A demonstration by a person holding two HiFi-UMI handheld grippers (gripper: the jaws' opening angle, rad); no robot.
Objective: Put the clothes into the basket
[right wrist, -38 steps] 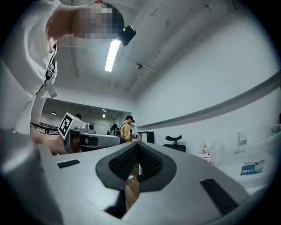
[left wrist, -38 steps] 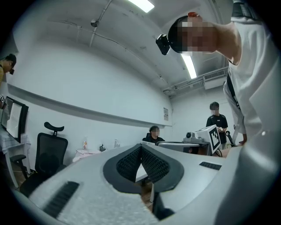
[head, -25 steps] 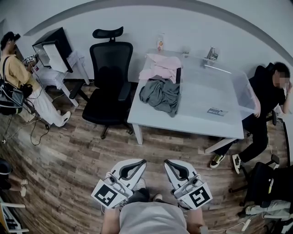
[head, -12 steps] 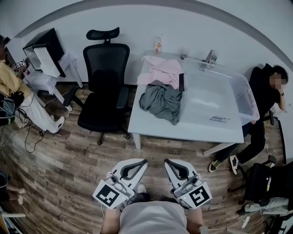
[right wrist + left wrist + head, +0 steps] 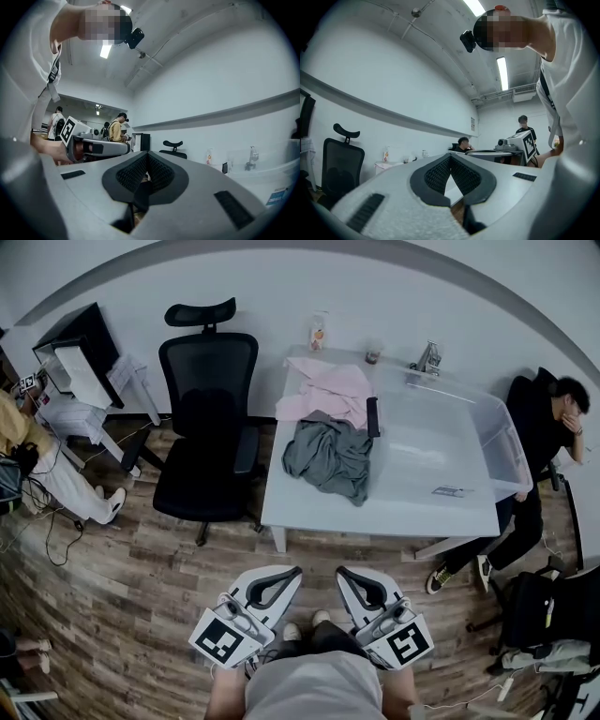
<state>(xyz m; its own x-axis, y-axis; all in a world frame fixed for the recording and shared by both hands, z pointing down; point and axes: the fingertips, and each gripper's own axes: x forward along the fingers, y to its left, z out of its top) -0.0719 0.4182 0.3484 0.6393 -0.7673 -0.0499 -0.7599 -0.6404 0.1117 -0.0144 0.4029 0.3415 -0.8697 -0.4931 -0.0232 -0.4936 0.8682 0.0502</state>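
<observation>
A crumpled grey garment (image 5: pixel 328 454) lies on the white table (image 5: pixel 309 507), hanging a little over its near left part. Behind it a pink garment (image 5: pixel 328 390) is spread flat. A clear plastic basket (image 5: pixel 502 442) stands on the table's right half and looks empty. My left gripper (image 5: pixel 296 571) and right gripper (image 5: pixel 340 571) are side by side close to my body, well short of the table, over the wooden floor. Both are shut with nothing between the jaws, as the left gripper view (image 5: pixel 450 156) and the right gripper view (image 5: pixel 147 153) also show.
A black office chair (image 5: pixel 208 418) stands left of the table. A person (image 5: pixel 544 427) sits at the table's right end, with a dark bag (image 5: pixel 539 615) on the floor nearby. A desk with a monitor (image 5: pixel 80 362) is at far left. A bottle (image 5: pixel 318 334) stands at the table's back edge.
The table and chair have come nearer and lower in the head view as I walk toward them. Both grippers keep their place before my body, still shut.
</observation>
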